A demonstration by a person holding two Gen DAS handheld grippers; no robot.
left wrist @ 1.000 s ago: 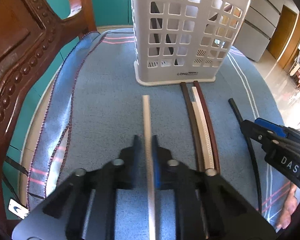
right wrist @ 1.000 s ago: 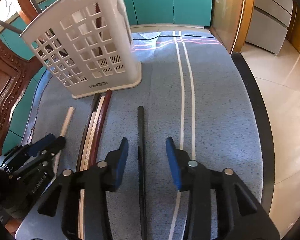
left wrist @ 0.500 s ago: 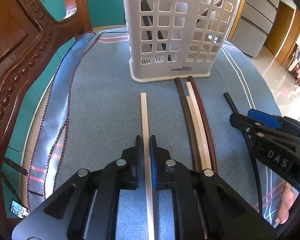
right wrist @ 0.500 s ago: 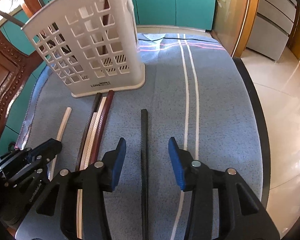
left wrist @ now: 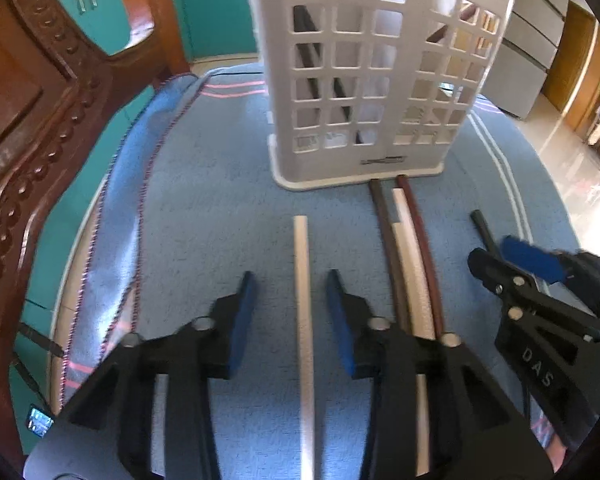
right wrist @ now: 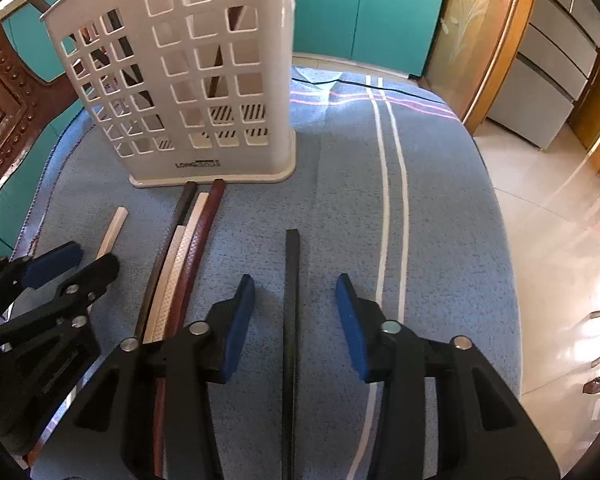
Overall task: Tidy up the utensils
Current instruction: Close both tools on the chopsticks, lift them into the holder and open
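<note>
A white chopstick (left wrist: 302,300) lies flat on the blue cloth between the jaws of my left gripper (left wrist: 290,276). The jaws are opening, with a gap on each side of the stick. A black chopstick (right wrist: 291,320) lies between the jaws of my right gripper (right wrist: 295,280). These jaws are closing, and the pads stand clear of it. A white slotted basket (left wrist: 364,80) stands upright beyond both, with dark sticks inside. A bundle of brown, white and reddish chopsticks (right wrist: 184,252) lies between the two grippers, its far ends at the basket's base.
A carved wooden chair (left wrist: 28,120) rises close on the left. The blue cloth (left wrist: 204,208) covers the table, and its right edge drops to a shiny tiled floor (right wrist: 560,240). Teal cabinets (right wrist: 380,12) stand behind the table.
My left gripper's jaws, shut on the white chopstick before, have parted and let it go. The right gripper has edged forward along the black chopstick toward the basket.
</note>
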